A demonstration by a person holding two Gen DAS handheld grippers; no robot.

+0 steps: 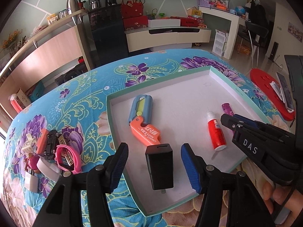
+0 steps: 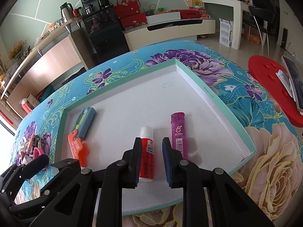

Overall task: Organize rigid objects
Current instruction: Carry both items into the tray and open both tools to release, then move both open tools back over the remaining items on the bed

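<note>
In the near left part of the shallow white tray [image 1: 223, 87], the black adapter [image 1: 160, 167] lies between the blue pads of the left gripper [image 1: 154, 167], its long axis running along the gripper's own line of sight, plug end toward the camera. The pads stand clear on both sides with white tray floor showing in each gap, so this claw is open and holds nothing; I judge the adapter set down and released. What the coming move likely turns on lies the other way: the pile of loose objects [image 1: 51, 149] still on the flowered cloth [image 1: 85, 102] sits well off to this gripper's left, outside the tray wall, with a pink ring [image 1: 69, 157] at its near edge. The left hand is plainly the nearer one to that pile, and would have to swing left over the rim to reach it. The right gripper [image 2: 152, 159] hangs over the tray's near right side with its jaws narrowed, the red glue bottle [image 2: 146, 151] showing in the gap below them; whether the pads touch it I cannot tell. A purple lighter [image 2: 179, 134] lies just right of the bottle, and the orange and blue folding knife [image 1: 143, 121] rests beyond the adapter.
</note>
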